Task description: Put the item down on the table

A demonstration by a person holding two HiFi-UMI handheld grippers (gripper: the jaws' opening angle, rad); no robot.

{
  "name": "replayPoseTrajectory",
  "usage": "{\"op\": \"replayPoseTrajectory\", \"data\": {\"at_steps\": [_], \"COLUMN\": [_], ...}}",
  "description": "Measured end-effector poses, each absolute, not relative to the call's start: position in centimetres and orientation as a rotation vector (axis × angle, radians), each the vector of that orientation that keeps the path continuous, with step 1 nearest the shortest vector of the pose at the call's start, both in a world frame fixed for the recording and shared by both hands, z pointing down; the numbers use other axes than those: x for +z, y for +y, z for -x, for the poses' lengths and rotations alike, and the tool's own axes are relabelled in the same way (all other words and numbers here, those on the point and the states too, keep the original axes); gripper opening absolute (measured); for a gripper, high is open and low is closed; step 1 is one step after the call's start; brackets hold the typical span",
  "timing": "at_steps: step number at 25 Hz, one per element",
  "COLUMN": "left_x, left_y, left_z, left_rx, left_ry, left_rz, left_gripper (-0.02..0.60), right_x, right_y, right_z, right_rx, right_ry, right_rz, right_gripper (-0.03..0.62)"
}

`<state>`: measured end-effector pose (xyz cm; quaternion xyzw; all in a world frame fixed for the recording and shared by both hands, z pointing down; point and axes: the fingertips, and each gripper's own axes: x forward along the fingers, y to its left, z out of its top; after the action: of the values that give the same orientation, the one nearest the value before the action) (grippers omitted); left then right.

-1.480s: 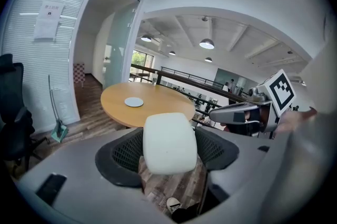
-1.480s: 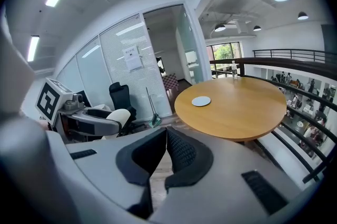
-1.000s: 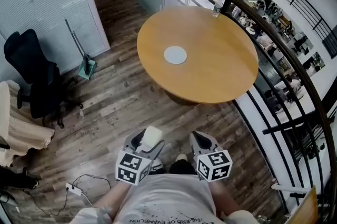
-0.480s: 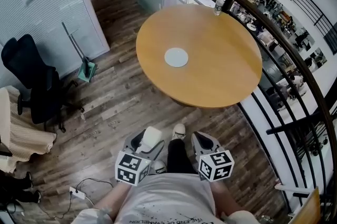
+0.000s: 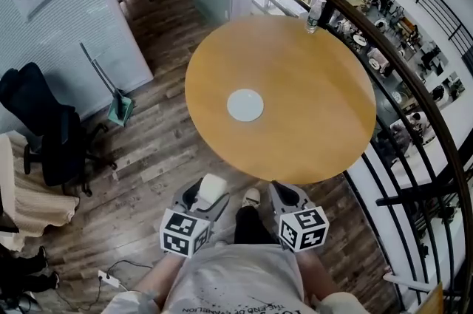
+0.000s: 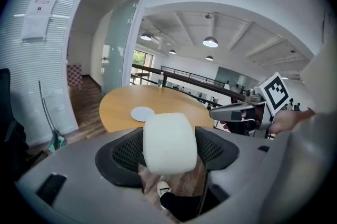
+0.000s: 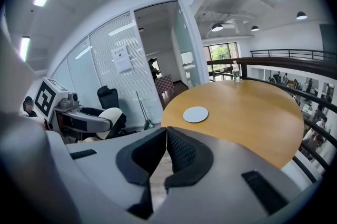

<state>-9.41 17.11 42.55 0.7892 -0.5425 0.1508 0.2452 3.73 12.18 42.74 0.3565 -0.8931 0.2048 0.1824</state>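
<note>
A pale, rounded block-shaped item (image 6: 168,142) sits squeezed between the jaws of my left gripper (image 5: 209,194), held above the wooden floor in front of the round wooden table (image 5: 318,113). From the head view the item (image 5: 213,189) shows just short of the table's near edge. My right gripper (image 5: 283,196) is beside it, jaws pressed together with nothing between them (image 7: 164,150). A flat white disc (image 5: 244,105) lies on the table left of centre, seen too as the disc (image 6: 142,113) and the disc (image 7: 195,114).
A clear bottle (image 5: 313,15) stands at the table's far edge by the black railing (image 5: 414,106). A black office chair (image 5: 44,128) and a broom with dustpan (image 5: 111,94) stand to the left. A cable and power strip (image 5: 111,275) lie on the floor.
The table has drawn closer to both grippers and now fills more of the head view. The left gripper still holds the item; the right stays shut.
</note>
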Motion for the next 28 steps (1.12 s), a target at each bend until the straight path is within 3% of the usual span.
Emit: {"op": "replayPoseTrajectory", "data": {"at_steps": [15,28], "left_x": [40.9,41.8], "left_y": [0.9,-4.1], "left_z": [7.7,7.5], "left_rx": [0.381,0.448], "left_ry": [-1.515,-1.484], "left_rz": [-2.133,-2.144], "left_gripper": [0.318,0.318], "right_x": [41.5,42.4], "right_y": [-3.3,-7.7], "right_z": [-4.6,-5.2], "right_rx": [0.588,0.624], "right_ry": [-2.547,-2.529], "right_rz": [-0.942,-0.969], "right_gripper": [0.025,0.025]}}
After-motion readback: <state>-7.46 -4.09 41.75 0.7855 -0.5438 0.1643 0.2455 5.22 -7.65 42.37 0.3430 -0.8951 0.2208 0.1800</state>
